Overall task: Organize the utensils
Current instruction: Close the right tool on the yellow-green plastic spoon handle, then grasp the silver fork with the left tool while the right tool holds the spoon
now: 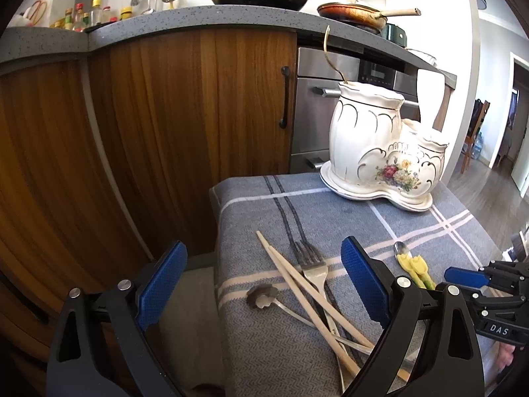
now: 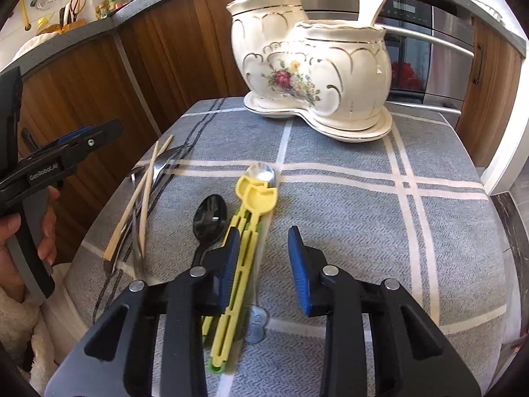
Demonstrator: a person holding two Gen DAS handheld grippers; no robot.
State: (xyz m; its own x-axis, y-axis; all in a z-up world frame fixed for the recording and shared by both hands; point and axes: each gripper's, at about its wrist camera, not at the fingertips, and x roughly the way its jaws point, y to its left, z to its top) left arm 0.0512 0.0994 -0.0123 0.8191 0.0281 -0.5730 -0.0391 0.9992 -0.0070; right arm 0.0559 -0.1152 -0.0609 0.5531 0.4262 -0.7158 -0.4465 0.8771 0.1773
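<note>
Two pale wooden chopsticks (image 1: 297,284) lie crossed over a steel fork (image 1: 314,268) on the grey-blue checked cloth (image 1: 330,218), in front of the white ceramic utensil holder with gold trim and painted flowers (image 1: 380,145), seen from my left wrist. A small steel spoon with a flower-shaped bowl (image 1: 263,296) lies beside them, on the side away from the holder. My left gripper (image 1: 264,284) hangs over this pile with its blue pads (image 1: 158,284) spread wide and nothing between them. A gold utensil handle (image 1: 329,56) sticks up out of the holder's tall compartment. My right gripper (image 1: 463,278) shows at the picture's right edge.

From my right wrist, the holder (image 2: 314,66) stands at the far end of the cloth (image 2: 396,231). In front of it lie yellow plastic utensils (image 2: 244,231) atop a shiny steel spoon (image 2: 264,170), with a black spoon (image 2: 210,218) just beside them. My right gripper (image 2: 264,264) has its jaws partly apart; its left pad (image 2: 228,264) lies over the yellow handles' edge, and only cloth shows in the gap. Whether it touches them I cannot tell. A hand (image 2: 46,231) holds my left gripper (image 2: 82,139) beside the chopsticks (image 2: 145,198).
</note>
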